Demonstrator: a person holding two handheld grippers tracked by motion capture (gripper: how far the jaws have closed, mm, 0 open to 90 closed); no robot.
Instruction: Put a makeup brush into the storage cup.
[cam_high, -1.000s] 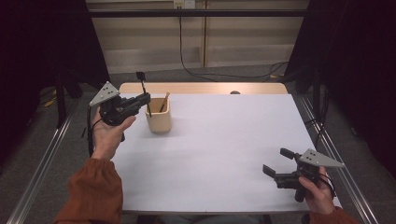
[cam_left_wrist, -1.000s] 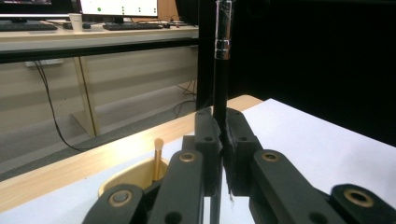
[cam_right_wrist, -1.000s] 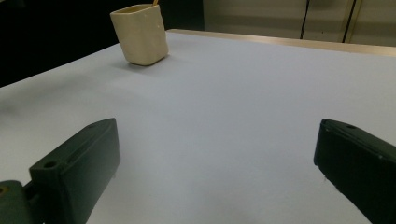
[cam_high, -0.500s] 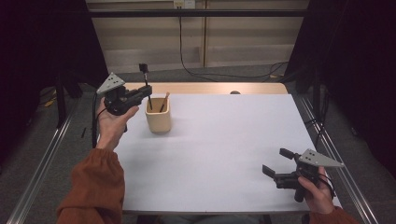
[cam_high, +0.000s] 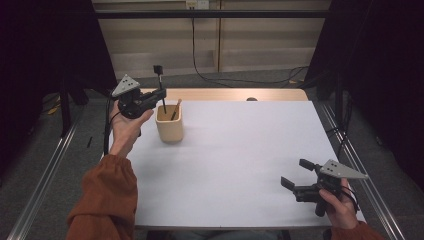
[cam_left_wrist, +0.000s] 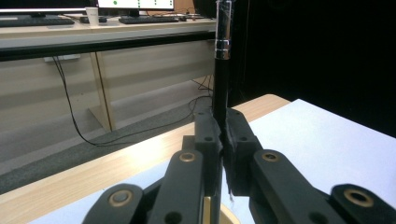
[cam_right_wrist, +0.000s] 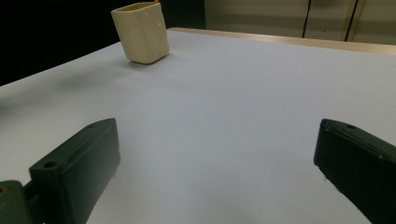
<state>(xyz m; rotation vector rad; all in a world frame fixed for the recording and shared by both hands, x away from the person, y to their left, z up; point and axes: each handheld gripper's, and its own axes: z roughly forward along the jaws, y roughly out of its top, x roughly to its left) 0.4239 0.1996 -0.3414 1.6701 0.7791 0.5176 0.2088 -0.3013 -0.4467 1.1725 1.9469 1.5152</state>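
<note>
High view: black brush (cam_high: 160, 89) upright, head up.

Three cameras: one fixed overhead, one riding on each gripper.

We look forward and down from above on the white table (cam_high: 240, 150), both forearms entering from below. Our left gripper view looks close along its jaws, level, past the table's far edge toward a desk (cam_left_wrist: 93, 28). Our right gripper view sits low near the tabletop, facing across it. It shares the beige cup (cam_right_wrist: 141, 31) (cam_high: 169, 123) with the high view.
</note>
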